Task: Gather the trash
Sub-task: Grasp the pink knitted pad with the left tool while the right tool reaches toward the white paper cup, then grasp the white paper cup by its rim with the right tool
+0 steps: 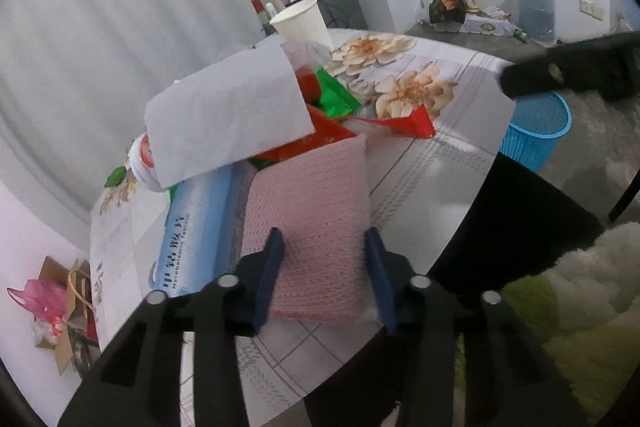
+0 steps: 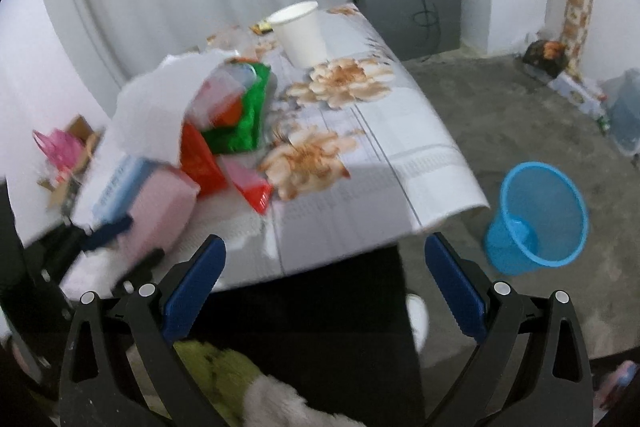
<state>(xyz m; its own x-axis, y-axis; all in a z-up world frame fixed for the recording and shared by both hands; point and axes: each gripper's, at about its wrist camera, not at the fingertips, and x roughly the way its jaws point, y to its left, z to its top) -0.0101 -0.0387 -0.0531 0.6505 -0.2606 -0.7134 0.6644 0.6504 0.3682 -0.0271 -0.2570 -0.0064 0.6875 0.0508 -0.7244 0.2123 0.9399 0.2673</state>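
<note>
My left gripper [image 1: 326, 247] is shut on a pink foam pad [image 1: 312, 211] at the near edge of the flowered table [image 1: 448, 131]. Behind the pad lie a blue-and-white box [image 1: 196, 227], a white tissue [image 1: 224, 119], red wrappers [image 1: 404, 123] and a green wrapper [image 1: 336, 95]. A white paper cup [image 1: 302, 23] stands further back. The same pile shows in the right wrist view: pink pad [image 2: 160, 207], tissue [image 2: 160, 103], green wrapper [image 2: 248, 115], cup [image 2: 300, 31]. My right gripper [image 2: 324, 251] is open and empty, off the table's near edge. A blue mesh bin [image 2: 536, 219] stands on the floor to the right.
The blue bin also shows past the table edge in the left wrist view [image 1: 536, 131]. A grey cabinet [image 2: 408, 15] with bottles stands at the back wall. A water jug [image 1: 536, 7] and boxes sit by the far wall. A cardboard box with a pink bag [image 1: 52, 307] is on the floor left.
</note>
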